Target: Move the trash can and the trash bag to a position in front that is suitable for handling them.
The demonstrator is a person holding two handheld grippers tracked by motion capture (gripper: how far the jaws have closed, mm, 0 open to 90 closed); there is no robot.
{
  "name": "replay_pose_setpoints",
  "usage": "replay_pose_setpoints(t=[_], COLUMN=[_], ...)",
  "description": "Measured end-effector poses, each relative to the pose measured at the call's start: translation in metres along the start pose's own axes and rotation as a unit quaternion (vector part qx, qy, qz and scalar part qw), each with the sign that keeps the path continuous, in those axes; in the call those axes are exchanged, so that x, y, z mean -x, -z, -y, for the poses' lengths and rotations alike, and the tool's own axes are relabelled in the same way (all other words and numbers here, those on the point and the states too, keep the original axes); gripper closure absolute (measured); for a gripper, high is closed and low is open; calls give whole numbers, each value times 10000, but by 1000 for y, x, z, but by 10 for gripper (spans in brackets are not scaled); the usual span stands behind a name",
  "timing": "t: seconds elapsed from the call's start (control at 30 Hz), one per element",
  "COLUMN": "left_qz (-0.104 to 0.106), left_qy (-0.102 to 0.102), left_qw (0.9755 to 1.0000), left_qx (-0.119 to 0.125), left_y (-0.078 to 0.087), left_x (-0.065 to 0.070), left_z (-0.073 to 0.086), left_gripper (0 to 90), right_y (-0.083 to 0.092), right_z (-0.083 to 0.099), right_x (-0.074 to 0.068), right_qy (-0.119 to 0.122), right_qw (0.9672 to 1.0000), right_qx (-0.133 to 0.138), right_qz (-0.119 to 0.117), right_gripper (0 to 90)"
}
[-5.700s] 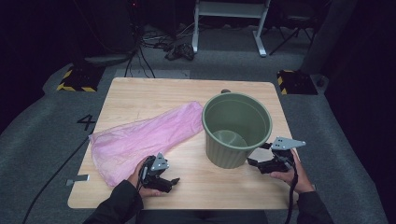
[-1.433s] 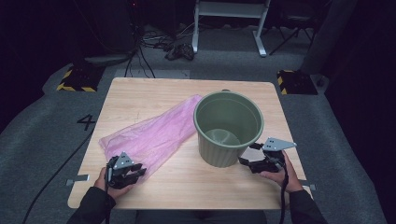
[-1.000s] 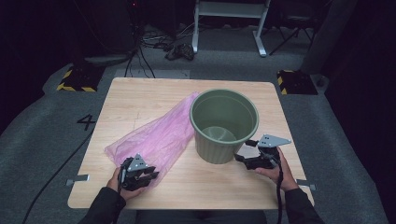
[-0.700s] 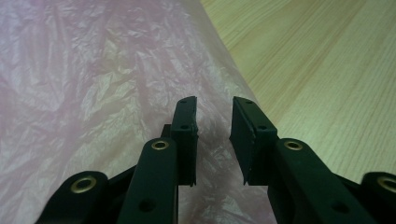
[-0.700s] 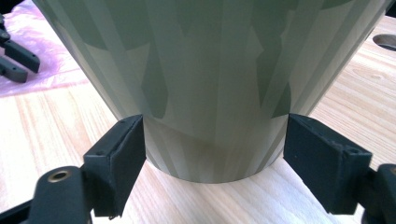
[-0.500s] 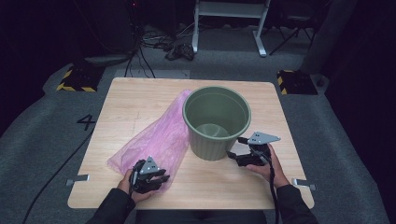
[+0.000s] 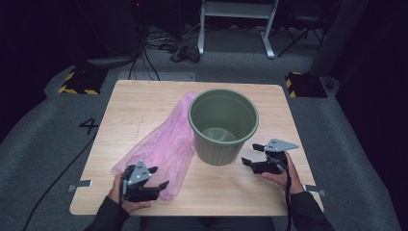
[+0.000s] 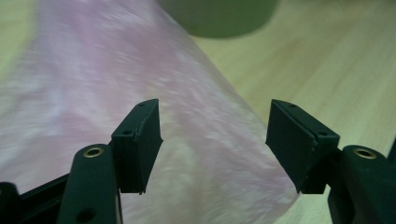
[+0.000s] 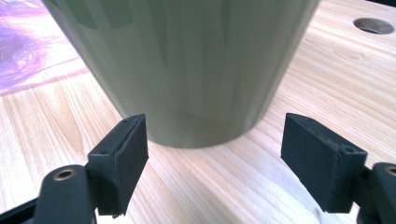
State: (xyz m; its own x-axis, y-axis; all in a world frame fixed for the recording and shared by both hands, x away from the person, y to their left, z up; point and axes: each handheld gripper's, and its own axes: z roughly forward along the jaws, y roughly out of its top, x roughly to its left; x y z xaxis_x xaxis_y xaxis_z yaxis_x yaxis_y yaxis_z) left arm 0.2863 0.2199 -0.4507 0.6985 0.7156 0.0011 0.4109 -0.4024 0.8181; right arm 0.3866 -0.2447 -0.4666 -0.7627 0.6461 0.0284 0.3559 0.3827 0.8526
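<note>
The green bin (image 7: 223, 125) has slid toward frame centre; the left tool (image 7: 153, 179), jaws just opened wide and empty, hovers over the pink bag's (image 7: 161, 144) lower-left end, its length running up-right.

Left gripper (image 7: 156, 177) and right gripper (image 7: 248, 154): black bodies, each topped by a grey three-cornered plate. Each jaw is a black ribbed pad on an arm carrying a brass-ringed screw hole. Dark sleeves cover both forearms; a black cable trails behind the right gripper.
</note>
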Motion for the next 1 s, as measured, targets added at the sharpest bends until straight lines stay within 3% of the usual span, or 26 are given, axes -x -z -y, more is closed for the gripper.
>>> replay_pose_setpoints(t=[0.1,0.2,0.3,0.43,0.5,0.67,0.83,1.0], left_qz=[-214,-483,-551,-419,-353,-174,82,273], left_qy=[286,449,709,984,1032,867,703,440], left_qw=[9993,9977,9955,9932,9929,9928,9941,9948], left_qx=[92,-129,-314,-453,-483,-810,-824,-874], left_y=[11,9,2,-7,-10,-24,-31,-39], left_x=[-23,-44,-64,-80,-81,-72,-56,-31], left_z=[5,15,27,35,36,37,33,27], left_gripper=[332,336,353,372,388,465,510,519], right_y=[5,6,6,1,-2,-8,-10,-6], right_z=[4,6,6,1,-1,-7,-7,-5], right_x=[3,3,0,-3,-4,-10,-15,-12], right_qy=[-66,-64,-17,8,33,110,202,151], right_qw=[10000,10000,10000,9999,9999,9998,9995,9997], right_qx=[-6,-31,-38,4,-12,17,-40,-34], right_qz=[10,10,-20,-112,-136,-194,-233,-198], right_gripper=[229,229,229,226,223,222,222,225])
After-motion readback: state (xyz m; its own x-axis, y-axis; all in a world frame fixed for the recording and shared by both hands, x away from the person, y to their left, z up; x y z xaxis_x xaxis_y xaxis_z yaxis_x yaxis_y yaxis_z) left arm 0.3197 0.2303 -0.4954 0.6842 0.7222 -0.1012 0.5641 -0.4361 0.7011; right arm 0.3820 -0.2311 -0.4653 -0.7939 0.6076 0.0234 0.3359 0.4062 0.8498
